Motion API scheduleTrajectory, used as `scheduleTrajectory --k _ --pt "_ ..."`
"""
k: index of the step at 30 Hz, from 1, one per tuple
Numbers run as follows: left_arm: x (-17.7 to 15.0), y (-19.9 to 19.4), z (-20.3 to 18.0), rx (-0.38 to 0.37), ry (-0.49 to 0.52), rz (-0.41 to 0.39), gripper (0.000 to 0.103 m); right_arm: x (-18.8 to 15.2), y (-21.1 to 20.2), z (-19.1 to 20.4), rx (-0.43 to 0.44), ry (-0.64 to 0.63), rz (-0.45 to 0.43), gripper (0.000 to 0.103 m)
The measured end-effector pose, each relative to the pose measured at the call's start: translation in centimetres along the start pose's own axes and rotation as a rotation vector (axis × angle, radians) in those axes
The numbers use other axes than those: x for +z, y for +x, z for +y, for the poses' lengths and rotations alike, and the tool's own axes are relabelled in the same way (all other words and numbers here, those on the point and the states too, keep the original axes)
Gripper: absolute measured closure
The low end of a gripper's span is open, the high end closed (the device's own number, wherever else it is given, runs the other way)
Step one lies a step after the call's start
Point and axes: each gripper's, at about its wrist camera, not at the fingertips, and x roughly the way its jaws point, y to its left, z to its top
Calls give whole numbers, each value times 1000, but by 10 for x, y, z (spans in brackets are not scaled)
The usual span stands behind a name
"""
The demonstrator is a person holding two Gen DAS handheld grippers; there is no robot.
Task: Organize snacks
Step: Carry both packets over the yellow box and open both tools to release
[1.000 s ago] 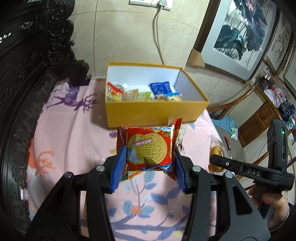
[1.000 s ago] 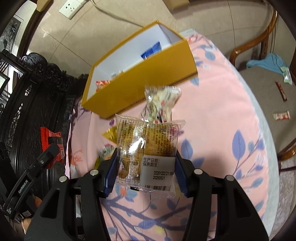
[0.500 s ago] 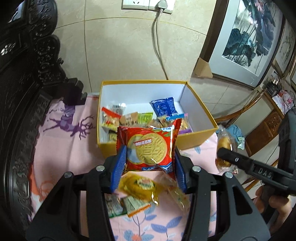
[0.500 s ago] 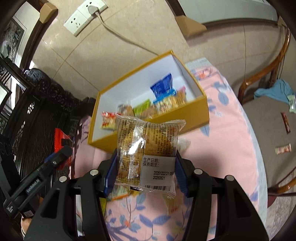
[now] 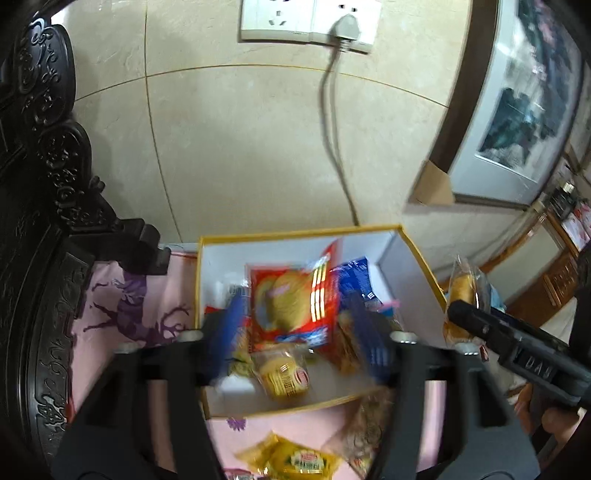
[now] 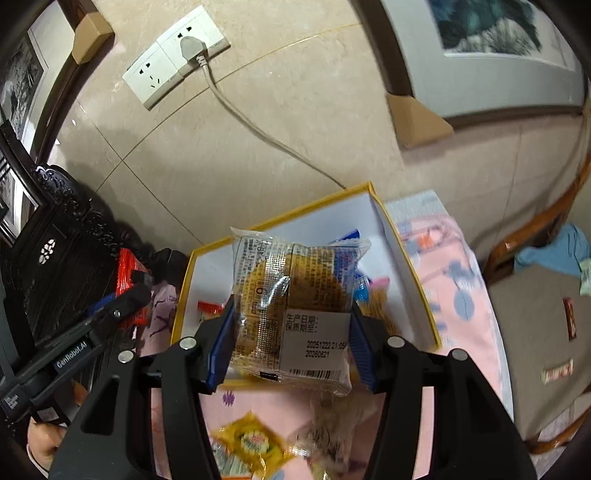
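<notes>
A tiled wall with a socket (image 5: 310, 18) and a plugged cable rises behind a bench (image 5: 122, 295) draped in pink cloth printed with deer and leaves. On it stands the yellow box (image 5: 299, 232), white inside, where the snacks are being gathered. In the left wrist view the red packet (image 5: 291, 299) with a round biscuit is seen over the box interior, between the spread pads of the left tongs (image 5: 295, 332); their jaws have just been opening, and the packet appears freed, tilted and blurred, dropping among a blue packet (image 5: 354, 277) and other wrappers already inside. In the right wrist view the clear cake packet (image 6: 291, 306) is pinched by the right tongs (image 6: 288, 347) above the box's near wall, not yet let go. The task is judged to be well under way: several snacks lie in the box, one is going in, one is carried, while a yellow packet (image 5: 291, 461) and a crumpled clear one (image 5: 369, 424) are left on the cloth in front of the box, and more wrappers lie on the floor (image 6: 569, 321) at the right. Compared with a second ago, both tongs have been brought from short of the box to above it, the box fills more of each view, and the red packet is no longer clamped.
</notes>
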Motion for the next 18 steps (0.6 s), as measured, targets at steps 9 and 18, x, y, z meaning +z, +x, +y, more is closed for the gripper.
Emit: scheduleTrajectory --k 9,18 --pt "-2 -16 13 34 -31 -50 15 1 -11 6 2 -39 -58 40" --pt "-76 -38 39 56 -90 58 13 -66 -19 -20 -47 74 65 39"
